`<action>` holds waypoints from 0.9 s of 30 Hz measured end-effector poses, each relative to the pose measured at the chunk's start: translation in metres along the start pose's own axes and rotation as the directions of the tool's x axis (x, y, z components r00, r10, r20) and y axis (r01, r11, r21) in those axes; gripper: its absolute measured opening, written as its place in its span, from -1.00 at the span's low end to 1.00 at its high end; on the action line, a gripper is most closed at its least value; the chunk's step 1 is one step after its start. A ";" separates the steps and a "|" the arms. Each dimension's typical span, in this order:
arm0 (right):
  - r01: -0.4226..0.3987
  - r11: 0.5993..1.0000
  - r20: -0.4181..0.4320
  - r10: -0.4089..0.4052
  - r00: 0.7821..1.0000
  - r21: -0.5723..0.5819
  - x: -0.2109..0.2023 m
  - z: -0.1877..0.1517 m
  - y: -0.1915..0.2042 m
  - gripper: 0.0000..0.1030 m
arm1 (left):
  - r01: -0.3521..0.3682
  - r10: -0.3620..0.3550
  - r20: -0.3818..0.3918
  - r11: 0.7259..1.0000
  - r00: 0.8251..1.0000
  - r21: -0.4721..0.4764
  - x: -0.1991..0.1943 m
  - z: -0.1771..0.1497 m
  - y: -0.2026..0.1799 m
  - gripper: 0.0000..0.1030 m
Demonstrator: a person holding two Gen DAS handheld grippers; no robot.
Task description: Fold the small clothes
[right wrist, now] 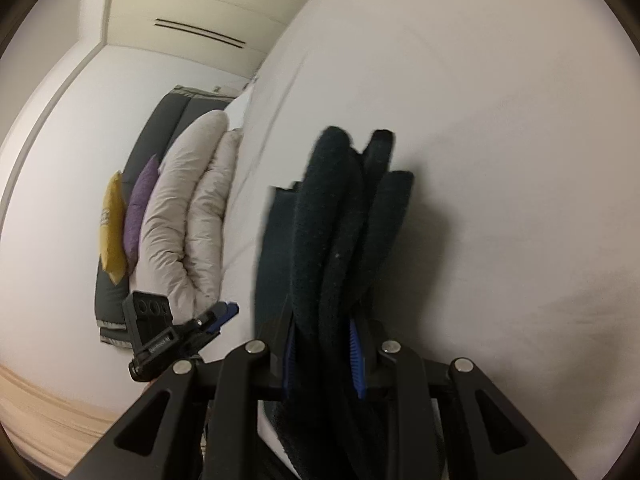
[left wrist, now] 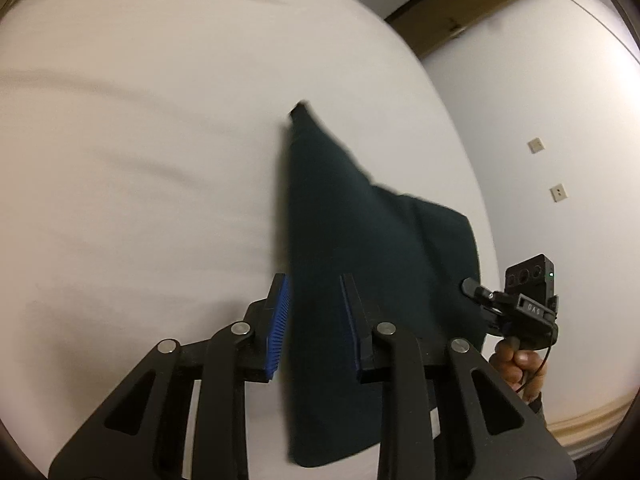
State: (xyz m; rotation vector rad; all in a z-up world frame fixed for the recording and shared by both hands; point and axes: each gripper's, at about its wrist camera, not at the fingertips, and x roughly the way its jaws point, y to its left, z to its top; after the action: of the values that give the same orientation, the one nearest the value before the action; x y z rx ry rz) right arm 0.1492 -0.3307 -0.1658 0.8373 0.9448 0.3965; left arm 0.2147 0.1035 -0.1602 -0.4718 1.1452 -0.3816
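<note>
One dark teal-black garment (left wrist: 360, 240), soft knit, blurred, held up over the white bed (left wrist: 140, 140). Right gripper (right wrist: 322, 354) clamps a bunched, rolled edge of it. Left gripper (left wrist: 316, 320) has the cloth between its blue pads (left wrist: 280, 320); grip unclear. Two grippers, four pillows (right wrist: 180, 216) visible.

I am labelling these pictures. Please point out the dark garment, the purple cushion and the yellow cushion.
dark garment (left wrist: 360, 240): left wrist view, middle of the flat cloth.
purple cushion (right wrist: 138, 208): right wrist view, middle of its visible edge.
yellow cushion (right wrist: 111, 224): right wrist view, middle of its visible face.
</note>
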 end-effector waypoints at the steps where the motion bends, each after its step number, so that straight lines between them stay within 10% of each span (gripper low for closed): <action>1: 0.000 1.000 0.002 0.000 1.000 0.004 -0.001 0.000 -0.004 -0.52 | 0.002 -0.002 -0.001 1.000 1.000 -0.003 0.003 -0.004 -0.002 -0.54; 13: 0.020 1.000 0.033 -0.020 0.999 -0.001 0.007 -0.002 -0.031 -0.45 | -0.087 0.083 0.041 0.990 0.996 0.108 0.017 -0.019 -0.046 -0.53; 19: 0.192 0.978 0.149 -0.179 0.972 -0.081 -0.033 -0.021 -0.004 0.07 | -0.176 0.163 0.115 0.978 0.980 0.116 0.022 -0.032 -0.048 -0.44; 25: 0.034 0.963 0.103 -0.007 0.995 -0.266 -0.034 -0.068 0.055 0.07 | -0.248 0.208 0.235 0.956 0.949 0.154 -0.002 -0.070 -0.088 -0.43; 27: 0.024 0.959 0.062 -0.007 0.998 -0.284 -0.016 -0.077 0.057 0.07 | -0.277 0.224 0.263 0.943 0.938 0.184 -0.019 -0.085 -0.086 -0.08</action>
State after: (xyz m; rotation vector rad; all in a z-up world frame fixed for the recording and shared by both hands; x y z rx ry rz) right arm 0.0789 -0.2699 -0.1367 0.5753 0.8142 0.4783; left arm 0.1246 0.0275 -0.1280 -0.1673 0.9022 -0.2155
